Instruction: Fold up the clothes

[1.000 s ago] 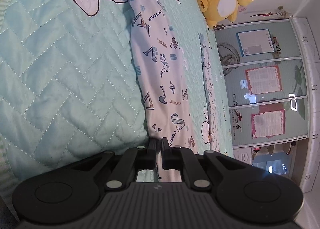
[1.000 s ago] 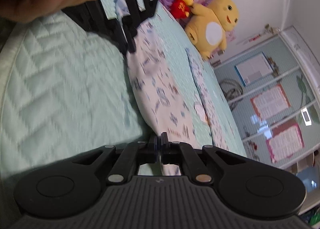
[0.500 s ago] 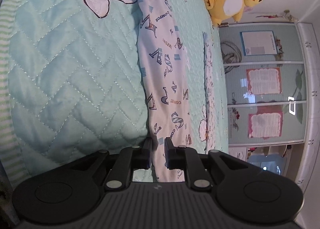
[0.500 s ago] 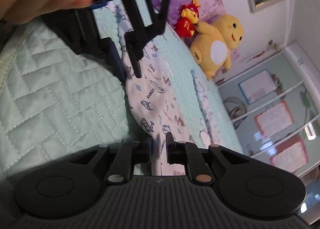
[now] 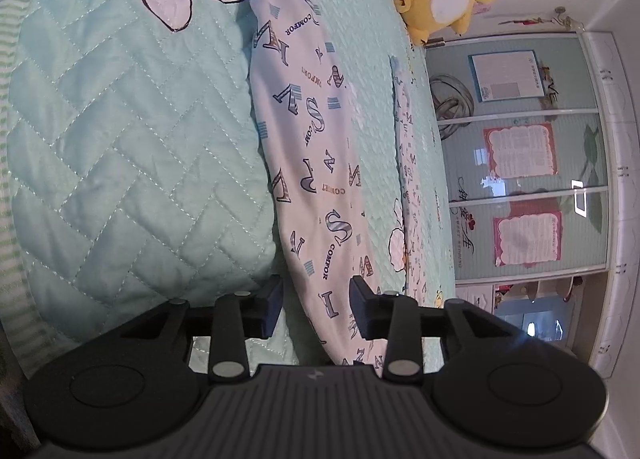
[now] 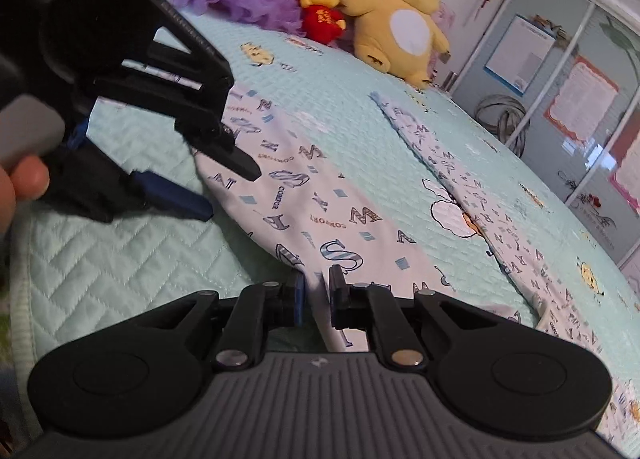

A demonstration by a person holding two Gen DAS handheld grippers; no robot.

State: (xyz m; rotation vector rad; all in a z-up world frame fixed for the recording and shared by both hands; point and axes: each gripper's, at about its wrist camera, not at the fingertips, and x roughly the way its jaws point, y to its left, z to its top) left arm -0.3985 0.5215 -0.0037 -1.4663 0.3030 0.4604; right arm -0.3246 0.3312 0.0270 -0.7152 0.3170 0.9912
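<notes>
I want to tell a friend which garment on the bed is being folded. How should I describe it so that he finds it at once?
Start from the light green quilted bedspread with the yellow plush toy at its far end. In the middle lies a long white garment, one part running toward that toy. It alone is white cloth printed with blue-grey letters; the bedspread shows cartoon bees and clouds.

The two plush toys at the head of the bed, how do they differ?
The yellow plush is much bigger than the red plush. The yellow plush has a white belly patch; the red plush has a yellow face and yellow marks on its chest. The yellow plush sits nearer the wardrobe doors, the red plush nearer the purple bedding. Both sit upright, touching, on the bed.
</notes>
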